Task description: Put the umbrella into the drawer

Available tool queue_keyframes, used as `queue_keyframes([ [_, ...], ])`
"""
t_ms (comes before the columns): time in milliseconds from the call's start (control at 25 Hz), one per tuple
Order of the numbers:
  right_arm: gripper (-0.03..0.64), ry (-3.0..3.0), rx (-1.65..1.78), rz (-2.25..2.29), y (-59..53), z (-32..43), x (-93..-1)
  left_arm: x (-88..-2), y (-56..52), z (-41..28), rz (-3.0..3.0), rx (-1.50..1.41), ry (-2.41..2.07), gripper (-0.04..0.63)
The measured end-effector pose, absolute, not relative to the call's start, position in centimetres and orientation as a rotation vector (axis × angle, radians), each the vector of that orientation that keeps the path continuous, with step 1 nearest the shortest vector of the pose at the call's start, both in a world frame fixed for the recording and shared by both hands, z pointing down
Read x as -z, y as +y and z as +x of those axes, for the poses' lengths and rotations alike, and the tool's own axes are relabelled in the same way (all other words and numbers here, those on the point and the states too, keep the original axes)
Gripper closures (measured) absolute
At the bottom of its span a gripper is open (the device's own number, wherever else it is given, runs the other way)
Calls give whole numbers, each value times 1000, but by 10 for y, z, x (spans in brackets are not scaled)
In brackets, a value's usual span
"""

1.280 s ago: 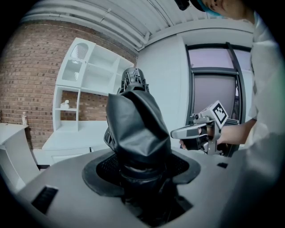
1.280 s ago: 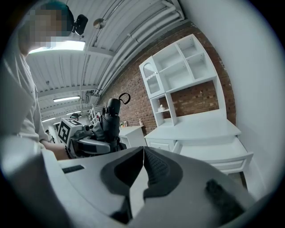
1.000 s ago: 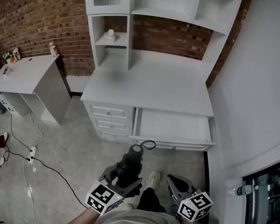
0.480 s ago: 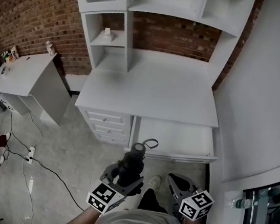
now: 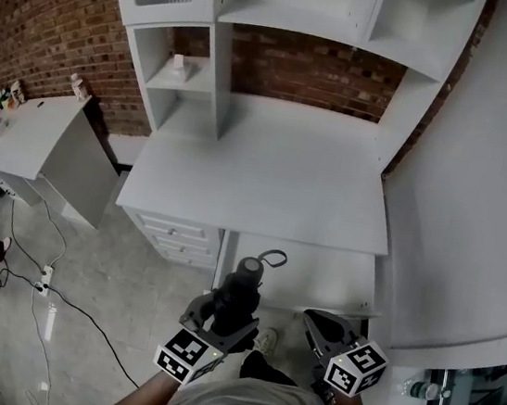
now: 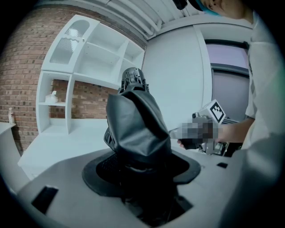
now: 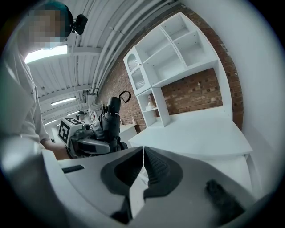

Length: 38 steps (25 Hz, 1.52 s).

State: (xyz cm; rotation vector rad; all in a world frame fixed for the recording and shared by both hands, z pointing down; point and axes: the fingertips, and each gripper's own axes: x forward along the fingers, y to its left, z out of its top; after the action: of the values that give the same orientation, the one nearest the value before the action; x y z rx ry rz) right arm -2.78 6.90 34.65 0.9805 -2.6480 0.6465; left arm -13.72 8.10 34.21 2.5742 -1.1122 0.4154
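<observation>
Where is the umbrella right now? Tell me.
In the head view the folded umbrella stands low centre, clamped in the left gripper, its strap end by the front left corner of the open drawer.

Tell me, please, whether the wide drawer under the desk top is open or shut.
Open. The drawer stands pulled out from under the desk top, with its white inside in plain view from the head view.

left gripper (image 5: 225,313) clamped, right gripper (image 5: 314,320) seemingly closed, empty
</observation>
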Motion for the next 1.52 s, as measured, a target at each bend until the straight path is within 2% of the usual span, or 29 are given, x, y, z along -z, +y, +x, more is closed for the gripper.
queue_keyframes([
  [880, 589, -2730, -635, 897, -64, 33, -351, -340, -39, -85, 2543, -429, -1239, 307],
  [1520, 589, -2729, -680, 922, -86, 61, -364, -348, -67, -64, 2533, -478, -1224, 307],
])
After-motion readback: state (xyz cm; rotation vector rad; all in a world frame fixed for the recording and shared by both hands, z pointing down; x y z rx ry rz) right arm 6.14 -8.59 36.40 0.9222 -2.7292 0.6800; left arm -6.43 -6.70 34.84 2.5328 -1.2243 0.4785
